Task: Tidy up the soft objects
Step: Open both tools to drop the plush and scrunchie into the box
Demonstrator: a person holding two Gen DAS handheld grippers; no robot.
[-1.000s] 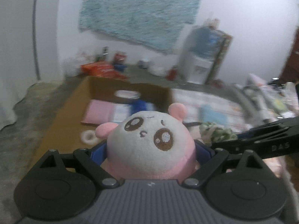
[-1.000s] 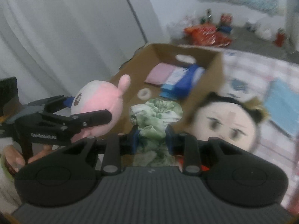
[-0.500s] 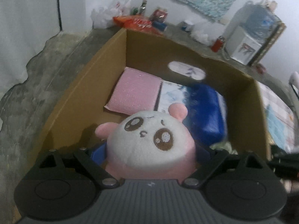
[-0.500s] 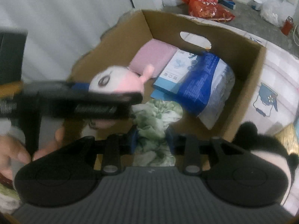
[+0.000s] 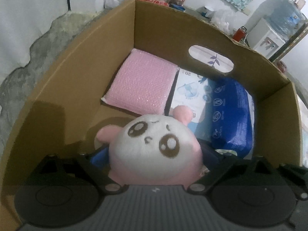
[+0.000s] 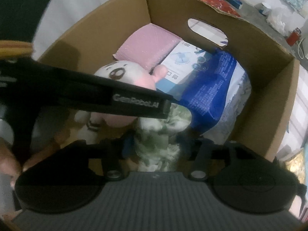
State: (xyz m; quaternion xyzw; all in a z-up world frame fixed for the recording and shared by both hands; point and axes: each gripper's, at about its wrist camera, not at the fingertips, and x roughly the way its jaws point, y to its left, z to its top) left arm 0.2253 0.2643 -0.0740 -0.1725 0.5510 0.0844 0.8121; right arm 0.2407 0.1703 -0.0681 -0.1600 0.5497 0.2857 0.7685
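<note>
Both grippers have come down from above the floor to just over the open cardboard box (image 5: 80,88), which now fills each view. Largest inside it, a blue pack (image 5: 231,115) leans at the right wall beside a pale printed pack (image 5: 189,88); a pink pad (image 5: 142,88) lies flat in the far left corner. Left gripper (image 5: 154,154) is clamped on the pink-and-white plush (image 5: 152,142), its pads pressed into the sides, holding the toy over the near left part of the box floor. Right gripper (image 6: 156,144) has its jaws opening; the green-and-white scrunchie (image 6: 161,134) sits between them, the pads drawn clear of the fabric, near the box's front wall.
</note>
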